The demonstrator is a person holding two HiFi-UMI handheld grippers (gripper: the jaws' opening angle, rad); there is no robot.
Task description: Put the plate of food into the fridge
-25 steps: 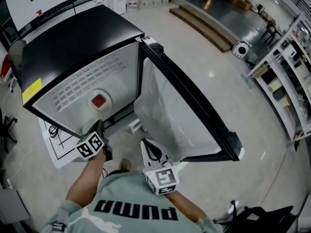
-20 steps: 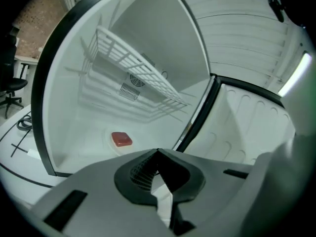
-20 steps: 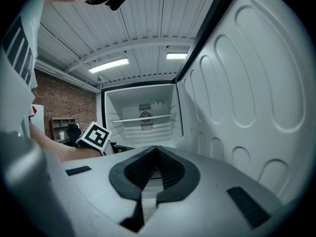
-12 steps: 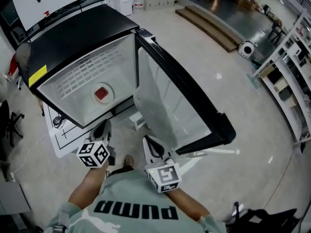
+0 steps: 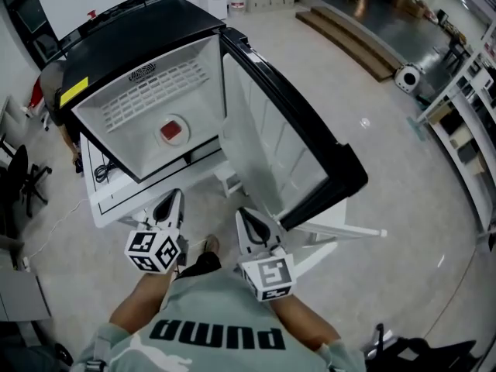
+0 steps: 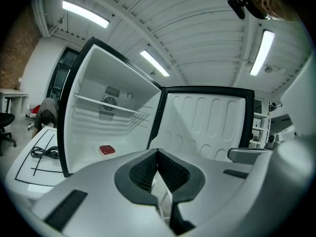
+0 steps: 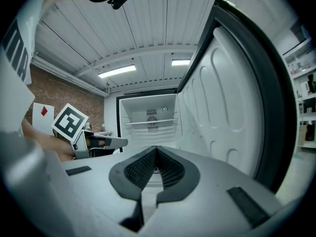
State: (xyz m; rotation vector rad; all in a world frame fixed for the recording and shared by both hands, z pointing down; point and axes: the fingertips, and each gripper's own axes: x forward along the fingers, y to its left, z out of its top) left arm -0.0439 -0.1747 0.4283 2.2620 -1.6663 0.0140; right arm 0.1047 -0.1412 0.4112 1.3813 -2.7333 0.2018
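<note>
Plate (image 5: 172, 131) sits on the fridge (image 5: 124, 45) floor, my left claw (image 5: 170, 201) and right claw (image 5: 248, 217) closed empty; I'd shut the door (image 5: 271, 130) next.

Plate (image 5: 173, 131) inside fridge (image 5: 116, 37), door (image 5: 279, 130) rightward

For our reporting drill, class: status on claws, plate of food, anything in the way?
Left claw shut, empty. Right claw shut, empty. Plate of food inside fridge, on its floor. Door open, nothing in the way.
</note>
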